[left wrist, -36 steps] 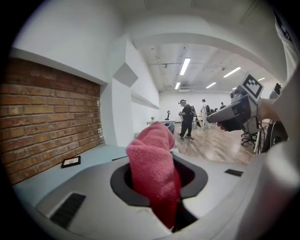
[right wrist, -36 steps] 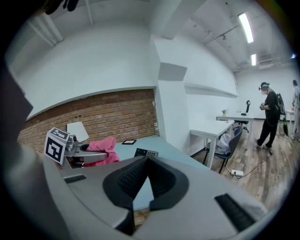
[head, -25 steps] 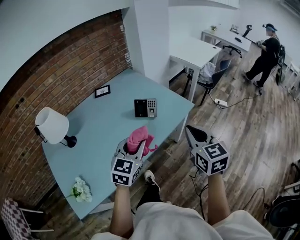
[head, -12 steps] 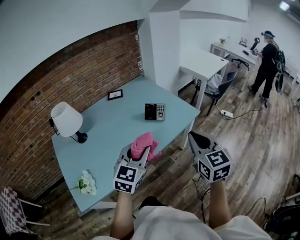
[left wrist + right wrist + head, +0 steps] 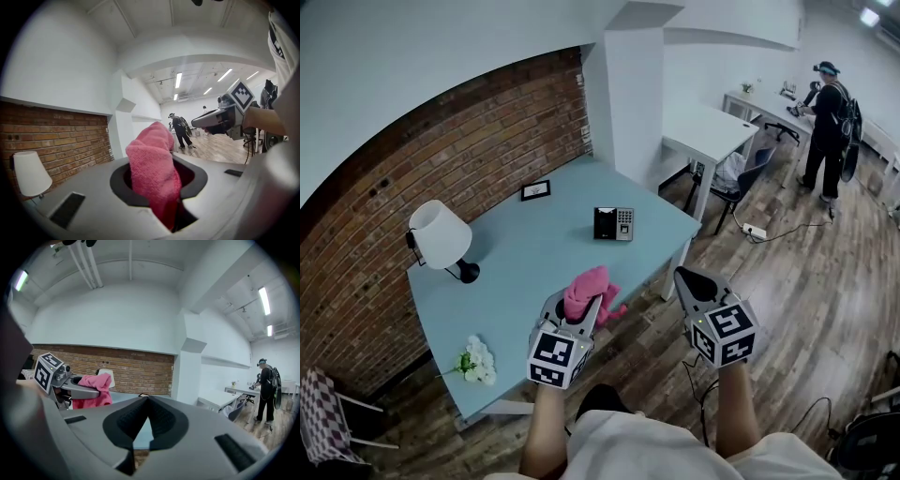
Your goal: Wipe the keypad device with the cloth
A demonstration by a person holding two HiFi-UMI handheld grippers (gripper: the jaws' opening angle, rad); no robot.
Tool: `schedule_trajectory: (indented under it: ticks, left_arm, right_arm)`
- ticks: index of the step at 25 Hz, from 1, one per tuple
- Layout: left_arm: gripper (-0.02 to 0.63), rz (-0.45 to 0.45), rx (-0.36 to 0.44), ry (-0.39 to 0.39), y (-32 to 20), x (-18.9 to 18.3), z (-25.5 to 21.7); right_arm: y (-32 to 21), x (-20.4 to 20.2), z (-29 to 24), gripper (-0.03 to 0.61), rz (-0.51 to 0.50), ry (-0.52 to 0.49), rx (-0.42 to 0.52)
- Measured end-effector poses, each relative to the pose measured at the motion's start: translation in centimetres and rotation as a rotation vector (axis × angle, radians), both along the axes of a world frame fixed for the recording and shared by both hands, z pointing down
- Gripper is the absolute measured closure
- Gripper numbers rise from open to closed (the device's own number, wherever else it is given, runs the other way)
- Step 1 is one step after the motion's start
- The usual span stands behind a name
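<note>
- Pinching the pink cloth (image 5: 589, 286), the left gripper (image 5: 579, 302) hangs over the near edge of the tabletop (image 5: 525, 262); the cloth looks soft, light and floppy.
- Right gripper (image 5: 694, 279): jaws pressed together, empty, off beyond the tabletop.
- Keypad device (image 5: 613, 223) lies flat toward the far side, well apart from the cloth; probably light, so it may slide under wiping.
- Lamp (image 5: 441, 239), flowers (image 5: 475, 361) and picture frame (image 5: 535, 190) stand aside, and the path looks open.

A bunched pink terry cloth (image 5: 587, 289) sat clamped between the jaws of the left gripper (image 5: 578, 309), its folds spilling over them. The small black-and-silver rectangular keypad device (image 5: 613, 224) lay flat on the pale blue table (image 5: 525, 267), well apart from the cloth.
</note>
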State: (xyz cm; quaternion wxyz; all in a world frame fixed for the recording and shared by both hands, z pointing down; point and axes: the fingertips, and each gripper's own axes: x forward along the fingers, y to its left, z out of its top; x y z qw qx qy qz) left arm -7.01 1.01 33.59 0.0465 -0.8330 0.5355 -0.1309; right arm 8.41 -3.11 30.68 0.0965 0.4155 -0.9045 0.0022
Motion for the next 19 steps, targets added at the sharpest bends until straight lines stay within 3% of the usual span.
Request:
schedule_trajectory:
  ticks: [19]
  left_arm:
    - [0.482,0.023,-0.060,0.031,1.9,-0.4,1.6]
  right_arm:
    - [1.0,-0.1,1.1,0.560,0.017,0.009,-0.023]
